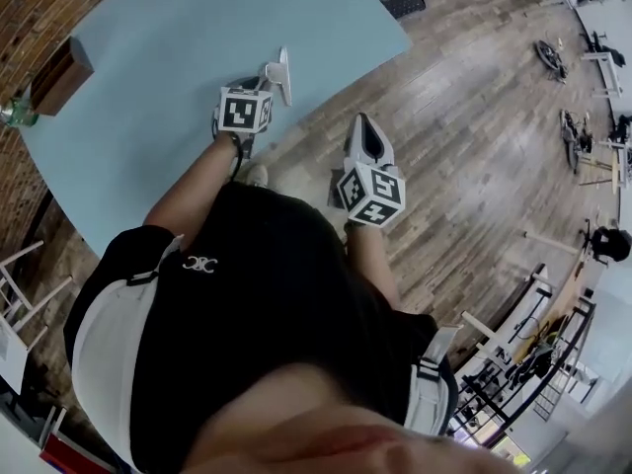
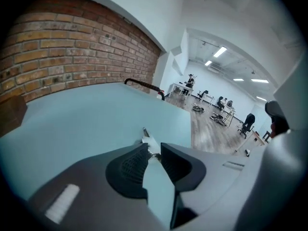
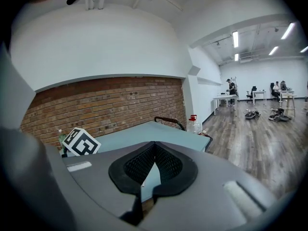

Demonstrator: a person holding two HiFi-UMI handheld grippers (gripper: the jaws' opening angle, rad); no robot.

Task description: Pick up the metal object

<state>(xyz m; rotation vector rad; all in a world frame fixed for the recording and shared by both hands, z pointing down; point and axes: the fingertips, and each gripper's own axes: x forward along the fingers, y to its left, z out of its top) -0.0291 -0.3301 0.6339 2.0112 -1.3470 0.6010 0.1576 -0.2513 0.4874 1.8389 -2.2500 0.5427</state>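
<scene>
The metal object (image 2: 148, 139) is a small shiny piece lying on the pale blue table (image 2: 91, 112). It sits right at the tips of my left gripper (image 2: 153, 147), partly in the gap between them. The jaws stand a little apart, with table surface showing between the pads, so this gripper is open. In the head view the left gripper (image 1: 280, 69) reaches over the table's near edge, and the metal piece cannot be made out there. My right gripper (image 1: 364, 126) hangs over the wooden floor beside the table. Its fingertips (image 3: 153, 146) touch, shut on nothing.
A brown wooden block (image 1: 61, 75) lies on the table (image 1: 178, 38) at its far left, next to a bottle (image 1: 14, 113) and the brick wall. A red-capped bottle (image 3: 194, 124) stands past the table's far end. A white chair (image 1: 22, 286) stands at the left. People sit at desks far off.
</scene>
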